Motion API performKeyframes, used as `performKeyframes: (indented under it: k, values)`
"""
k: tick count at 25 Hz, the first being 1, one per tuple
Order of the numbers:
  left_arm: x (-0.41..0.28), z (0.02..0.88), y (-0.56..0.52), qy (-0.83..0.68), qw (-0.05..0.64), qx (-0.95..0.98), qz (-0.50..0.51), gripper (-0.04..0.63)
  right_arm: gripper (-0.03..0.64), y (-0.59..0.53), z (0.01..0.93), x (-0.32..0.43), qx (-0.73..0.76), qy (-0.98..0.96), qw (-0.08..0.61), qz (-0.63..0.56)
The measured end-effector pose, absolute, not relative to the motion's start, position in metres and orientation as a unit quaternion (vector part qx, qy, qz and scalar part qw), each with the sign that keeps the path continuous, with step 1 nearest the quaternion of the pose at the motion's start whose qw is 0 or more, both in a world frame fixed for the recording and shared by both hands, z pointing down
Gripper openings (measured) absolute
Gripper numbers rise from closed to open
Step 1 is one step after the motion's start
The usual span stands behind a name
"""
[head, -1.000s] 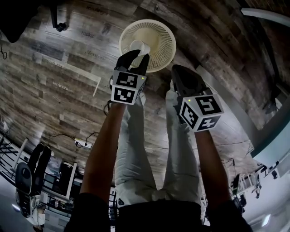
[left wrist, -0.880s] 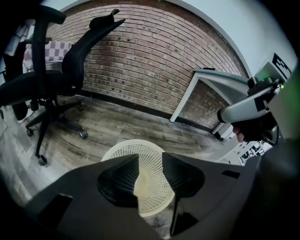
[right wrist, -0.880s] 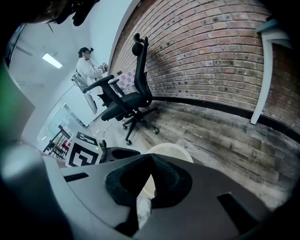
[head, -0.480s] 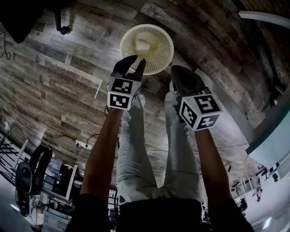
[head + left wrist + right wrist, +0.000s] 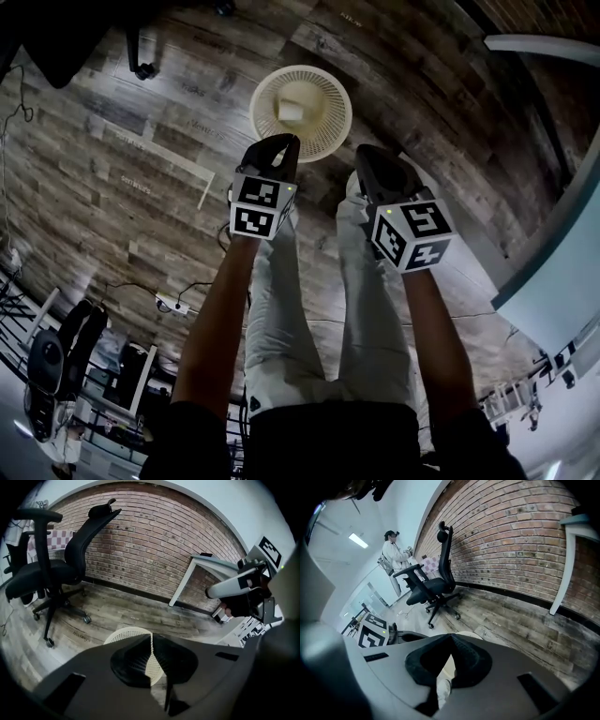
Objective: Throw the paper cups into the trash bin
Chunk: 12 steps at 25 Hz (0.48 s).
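paper cup point(image 5: 289, 110) is sitting in the trash bin point(image 5: 328, 101), left claw point(image 5: 277, 142) just closed up with nothing in it, right claw point(image 5: 372, 152) is pinched together empty too

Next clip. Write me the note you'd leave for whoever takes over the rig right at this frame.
Left gripper: shut and empty. Its jaws have just been closing with nothing between them. It is held at the near rim of the bin.
Right gripper: shut and empty, beside the left one.
Things: the bin stands upright on the floor ahead of the person. One cup lies inside it.
Done: that cup is in the bin.
Left: no other cup shows in any view, so look for more before calling the job finished.
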<state>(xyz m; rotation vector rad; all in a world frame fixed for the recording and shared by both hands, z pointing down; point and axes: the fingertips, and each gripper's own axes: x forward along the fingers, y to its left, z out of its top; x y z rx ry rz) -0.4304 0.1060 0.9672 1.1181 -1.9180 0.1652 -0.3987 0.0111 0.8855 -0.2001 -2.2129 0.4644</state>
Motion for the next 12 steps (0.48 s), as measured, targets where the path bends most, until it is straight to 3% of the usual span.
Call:
performKeyframes:
  k: [12]
  values:
    - [-0.388, 0.882, 0.117, -0.793, 0.43, 0.43, 0.038, 0.009, -0.006, 0.013, 0.82, -0.382, -0.111, -0.888, 0.408, 0.181]
